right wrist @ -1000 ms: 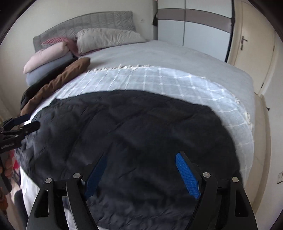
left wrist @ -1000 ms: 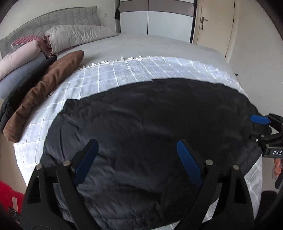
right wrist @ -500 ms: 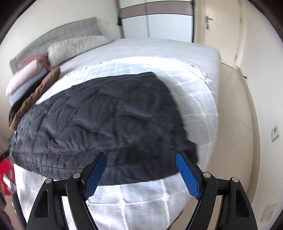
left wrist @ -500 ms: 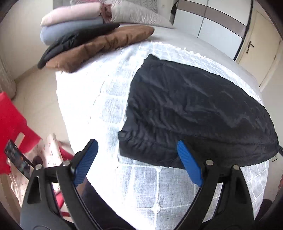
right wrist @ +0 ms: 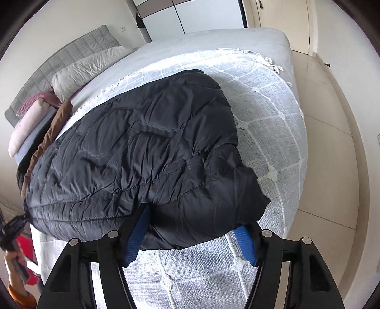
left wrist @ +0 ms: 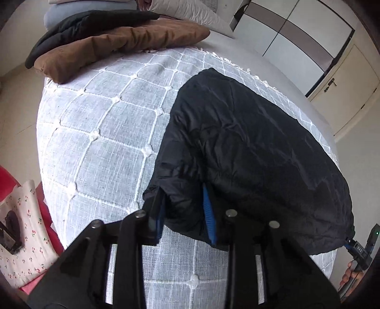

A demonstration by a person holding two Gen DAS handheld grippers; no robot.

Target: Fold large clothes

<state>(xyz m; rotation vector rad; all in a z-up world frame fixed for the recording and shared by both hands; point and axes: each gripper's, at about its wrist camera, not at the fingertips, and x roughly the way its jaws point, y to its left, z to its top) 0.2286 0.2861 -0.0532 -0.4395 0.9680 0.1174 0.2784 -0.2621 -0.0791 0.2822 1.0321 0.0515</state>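
Note:
A large black quilted jacket (left wrist: 249,152) lies spread on the white checked bedspread (left wrist: 99,133). My left gripper (left wrist: 184,214) has its blue pads around the jacket's near left corner, jaws partly closed with fabric between them. In the right wrist view the jacket (right wrist: 142,152) fills the middle, and my right gripper (right wrist: 190,240) is open with its fingers either side of the near right corner. The right gripper (left wrist: 356,249) also shows at the far right edge of the left wrist view.
Folded brown (left wrist: 118,45) and black (left wrist: 83,21) garments are stacked by the pillows (right wrist: 90,69) at the bed's head. A red chair with a cherry-print cloth and a phone (left wrist: 14,235) stands left of the bed. Tiled floor (right wrist: 332,142) and wardrobe doors (left wrist: 296,31) lie right.
Both grippers have dropped from above the jacket to its near edge, one at each corner. The left jaws have narrowed around the left corner; the right jaws stay wide.

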